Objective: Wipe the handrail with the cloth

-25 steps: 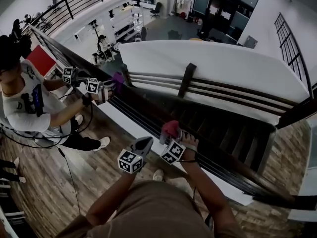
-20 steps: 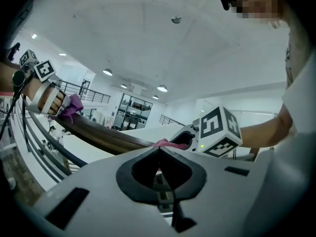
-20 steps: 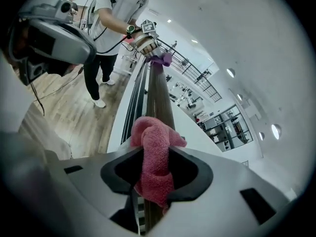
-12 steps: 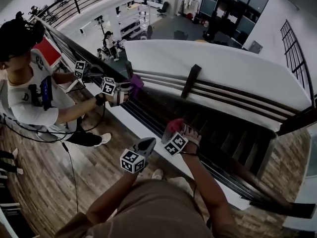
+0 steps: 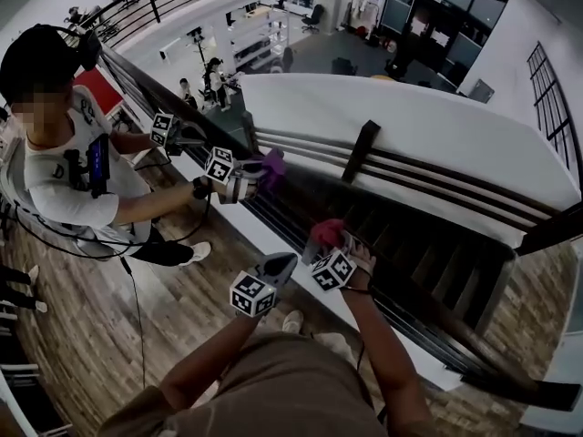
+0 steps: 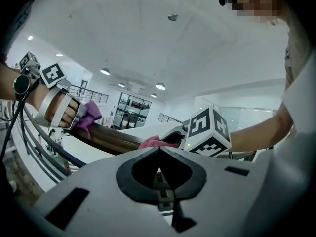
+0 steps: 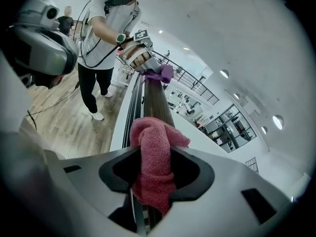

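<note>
The dark wooden handrail (image 5: 297, 198) runs diagonally from upper left to lower right. My right gripper (image 5: 321, 244) is shut on a red cloth (image 5: 326, 232) that rests on the rail's top. In the right gripper view the red cloth (image 7: 155, 164) bulges out between the jaws of that gripper (image 7: 157, 171), with the handrail (image 7: 155, 100) stretching away beyond. My left gripper (image 5: 280, 263) hangs beside the rail on the floor side, shut and empty. In the left gripper view its jaws (image 6: 158, 151) meet tip to tip, and the red cloth (image 6: 152, 142) lies on the handrail (image 6: 106, 138) ahead.
Another person (image 5: 68, 167) stands to the left at the same rail and holds a purple cloth (image 5: 271, 163) on it with a gripper. A white ledge (image 5: 264, 235) and wooden floor (image 5: 173, 326) lie on my side. Beyond the rail drops a stairwell (image 5: 428, 253).
The other person's purple cloth has slid along the rail towards my red cloth. My right gripper still holds the red cloth at about the same spot. My left gripper has barely moved.
</note>
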Available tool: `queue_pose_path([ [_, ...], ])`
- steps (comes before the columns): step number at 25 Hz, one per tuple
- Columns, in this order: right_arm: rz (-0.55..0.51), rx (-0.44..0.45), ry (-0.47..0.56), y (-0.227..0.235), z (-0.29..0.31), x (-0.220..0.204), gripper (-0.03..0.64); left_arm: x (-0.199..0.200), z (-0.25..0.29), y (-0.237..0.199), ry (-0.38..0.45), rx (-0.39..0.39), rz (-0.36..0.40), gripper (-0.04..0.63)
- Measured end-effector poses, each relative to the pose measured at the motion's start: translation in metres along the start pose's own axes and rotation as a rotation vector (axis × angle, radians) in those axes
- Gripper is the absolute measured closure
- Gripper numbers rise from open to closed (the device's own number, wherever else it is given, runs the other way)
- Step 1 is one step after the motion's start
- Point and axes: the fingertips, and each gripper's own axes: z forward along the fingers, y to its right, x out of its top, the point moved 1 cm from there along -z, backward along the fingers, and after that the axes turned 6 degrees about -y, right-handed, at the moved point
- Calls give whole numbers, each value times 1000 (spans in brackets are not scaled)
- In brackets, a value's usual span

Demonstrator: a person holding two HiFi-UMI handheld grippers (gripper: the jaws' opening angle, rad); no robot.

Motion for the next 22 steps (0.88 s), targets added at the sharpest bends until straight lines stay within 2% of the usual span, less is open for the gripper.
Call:
queue_pose_path([
  [9,47,34,18,9,-5,-22,442,4,48,8,-15,-4,-5,578],
  [15,58,45,29,16,-26,-35,442,22,61,29,-36,-30,34,578],
  [22,48,57,51,7,-38,-129,443,-28,97,97,-58,26,52,578],
])
